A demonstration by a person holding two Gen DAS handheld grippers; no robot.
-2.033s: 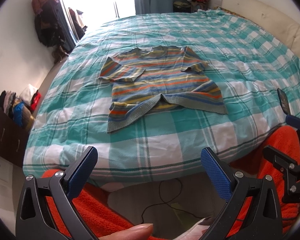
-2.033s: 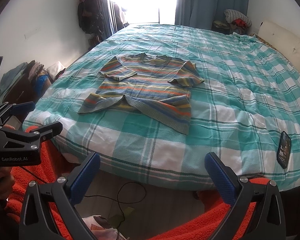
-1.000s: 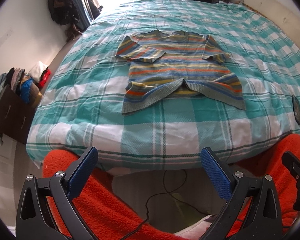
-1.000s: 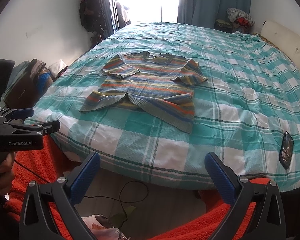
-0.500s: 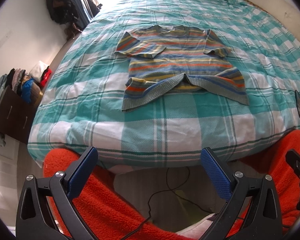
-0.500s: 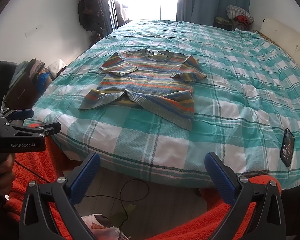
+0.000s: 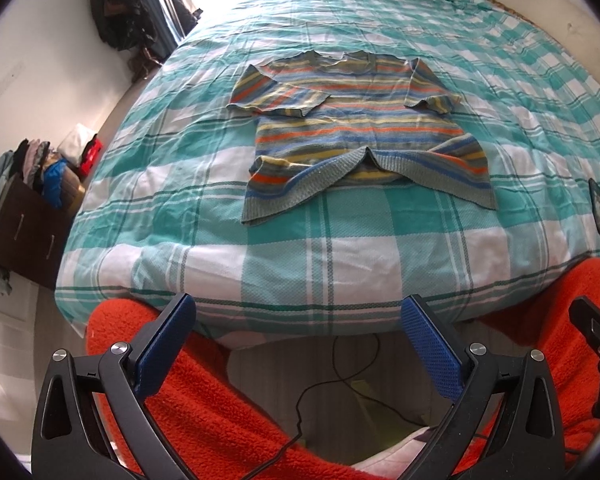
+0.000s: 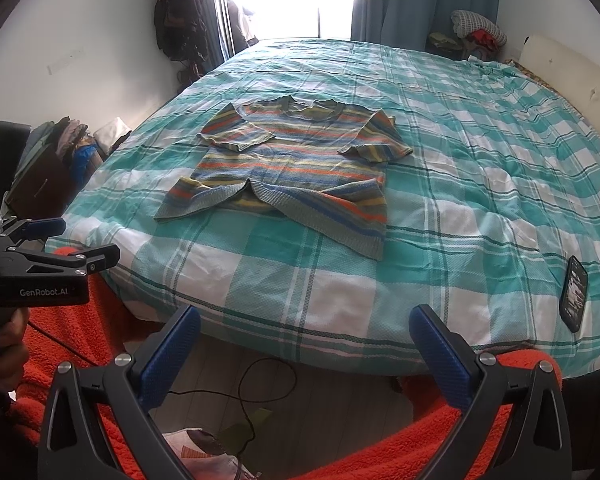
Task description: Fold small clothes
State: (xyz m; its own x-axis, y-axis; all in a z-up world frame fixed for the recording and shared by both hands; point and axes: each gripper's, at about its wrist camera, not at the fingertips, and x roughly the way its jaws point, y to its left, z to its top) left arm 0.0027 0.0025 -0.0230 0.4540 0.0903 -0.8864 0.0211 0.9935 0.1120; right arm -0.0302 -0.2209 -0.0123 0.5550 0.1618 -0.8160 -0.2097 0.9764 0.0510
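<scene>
Both grippers spread, empty: left gripper, right gripper held off bed's near edge | striped sweater flat mid-bed, hem flipped | I judge folding unstarted

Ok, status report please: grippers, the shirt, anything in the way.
Left gripper and right gripper open, empty, short of bed. Striped knit short-sleeved shirt flat, hem flipped up. Black phone off right, clear.
</scene>
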